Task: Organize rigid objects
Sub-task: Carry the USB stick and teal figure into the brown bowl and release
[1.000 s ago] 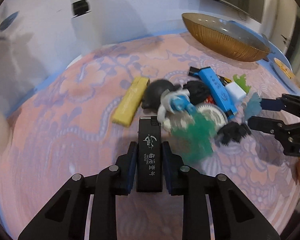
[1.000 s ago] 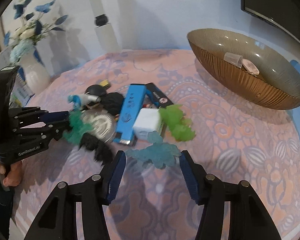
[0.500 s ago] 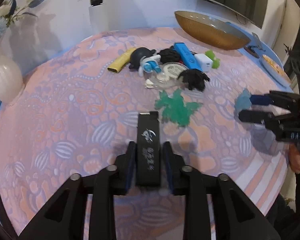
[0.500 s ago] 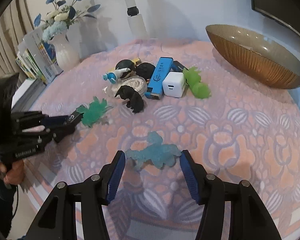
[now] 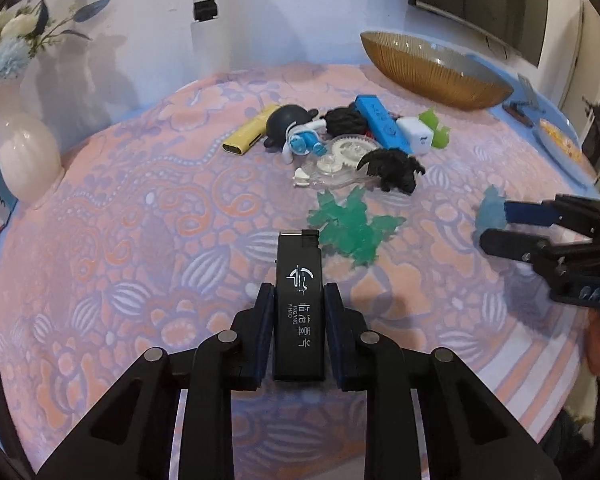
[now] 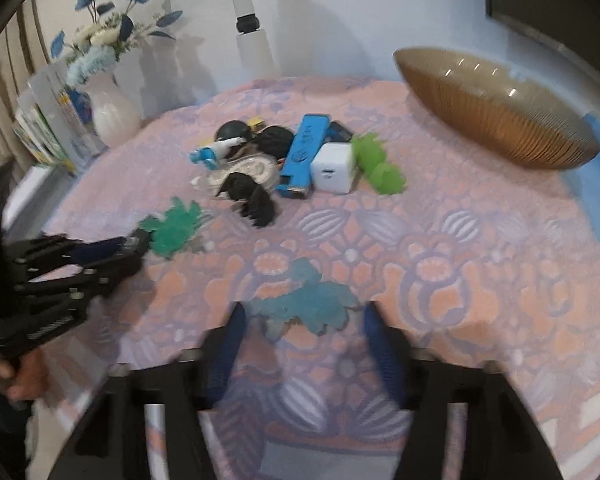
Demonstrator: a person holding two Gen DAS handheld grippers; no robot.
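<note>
Dim indoor light, soft shadows; right view motion-blurred, left sharp, fisheye-dark corners.

Your left tool is clamped on a black lighter, which lies lengthwise between the pads with its cap pointing away from you. Just past the cap, a green toy lies flat on the tabletop. Beyond it sits the pile: a black figure, a clear gear case, a blue-and-white figure, a yellow stick, a blue bar, a white cube and a lime toy. Your right tool comes in from the right, its jaws closing around a pale blue toy. A brown bowl stands at the far edge, a white vase on the left.
</note>
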